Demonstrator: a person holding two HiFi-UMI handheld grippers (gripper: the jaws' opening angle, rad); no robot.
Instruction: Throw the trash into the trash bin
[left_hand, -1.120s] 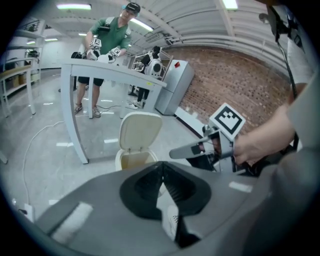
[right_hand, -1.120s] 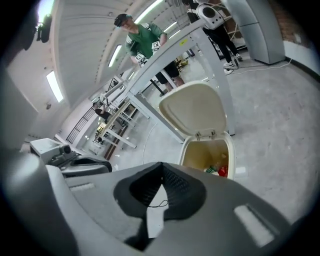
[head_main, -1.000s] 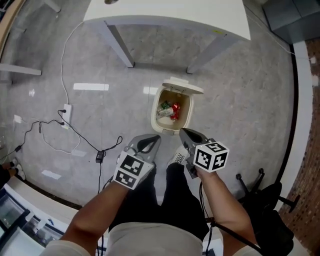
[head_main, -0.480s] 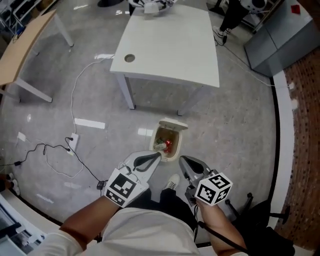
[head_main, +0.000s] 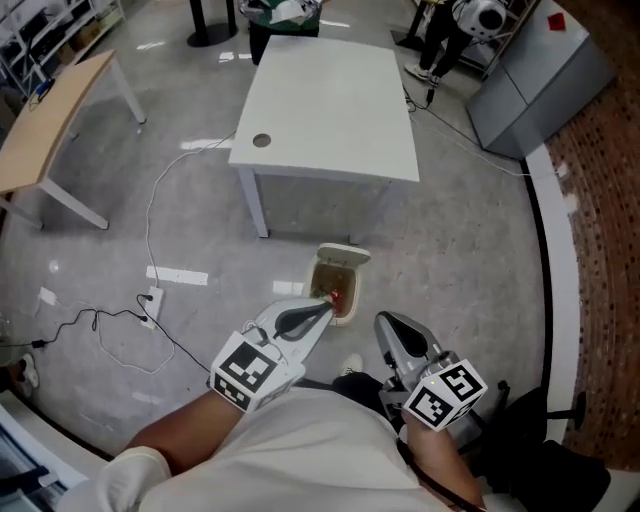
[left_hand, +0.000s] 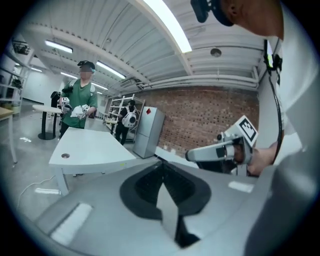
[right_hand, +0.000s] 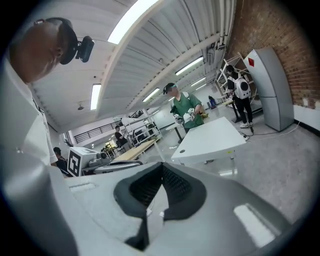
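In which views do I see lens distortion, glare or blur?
Head view: fisheye bends the brick wall; lamp reflections shine on the floor. Left gripper view: dark round vignette, the ceiling lamp is blown out, the left tongs look soft. Right gripper view: same vignette and a bright lamp strip.

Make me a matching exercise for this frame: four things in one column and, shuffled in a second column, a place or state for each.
Things:
1. trash bin
2. white table
3. left gripper
4. power strip

Places or states:
A. jaws shut, nothing between them
B. lies well to the left of the bin
C. lid open, trash inside
D. has a round hole in its top

Pairs: 1-C, 2-D, 3-A, 4-B
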